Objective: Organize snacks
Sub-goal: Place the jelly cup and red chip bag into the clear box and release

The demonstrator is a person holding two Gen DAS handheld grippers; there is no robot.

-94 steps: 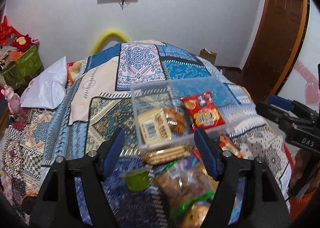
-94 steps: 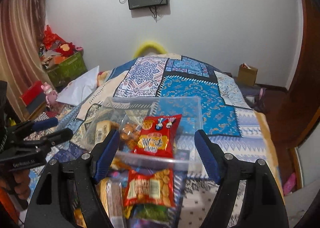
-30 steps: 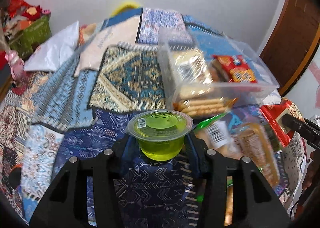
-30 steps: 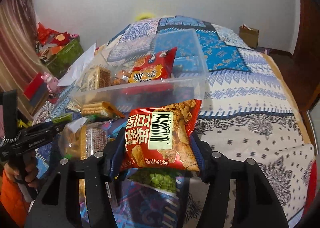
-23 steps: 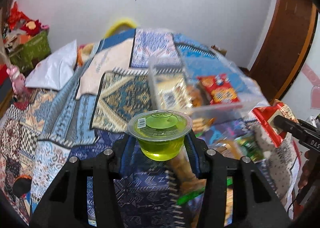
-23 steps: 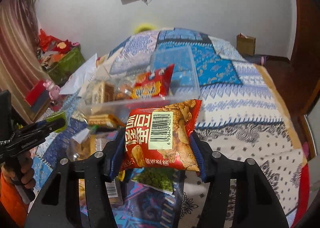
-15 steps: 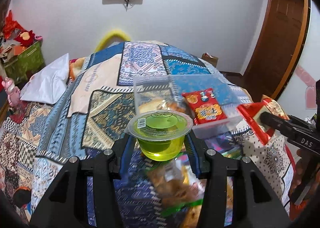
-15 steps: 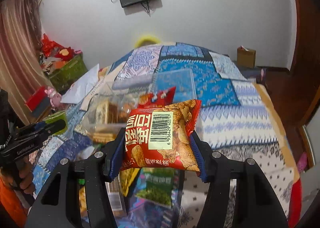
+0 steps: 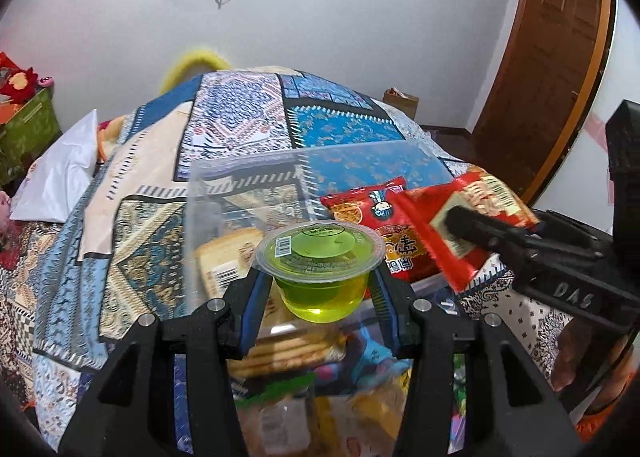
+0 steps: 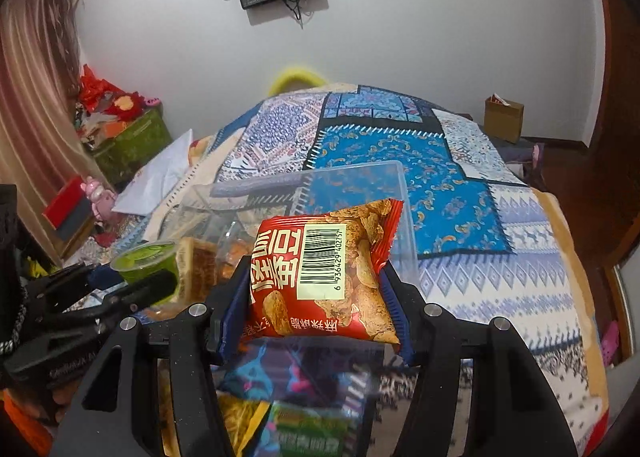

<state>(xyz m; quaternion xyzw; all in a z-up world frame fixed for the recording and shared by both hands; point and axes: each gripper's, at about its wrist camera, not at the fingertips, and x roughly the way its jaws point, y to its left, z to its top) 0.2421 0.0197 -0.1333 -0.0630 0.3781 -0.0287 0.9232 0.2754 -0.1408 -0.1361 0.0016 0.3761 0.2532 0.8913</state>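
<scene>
— Both claws have risen off the snack pile and now hang over the clear plastic bin (image 9: 192, 193). What does each carry?

— Left claw (image 9: 320, 289) is clamped on the green jelly cup (image 9: 318, 269), blue pads pressing its sides just under the rim. Right claw (image 10: 316, 297) is pinched on the red chip bag (image 10: 324, 277), held upright by its two side edges, barcode facing the camera.

— How will they handle?

— My guess: the cup is thin, slick plastic with a film lid, so squeeze gently below the lip. The bag is light, puffy and crushable; the seams are the place to grip, not the belly.

— And the bin?

— It sits on the patchwork bedspread (image 10: 440, 177), already holding a red noodle-snack packet (image 9: 376, 217) and a wrapped cake (image 9: 228, 257). More packets lie loose on the bed beneath the claws.
</scene>
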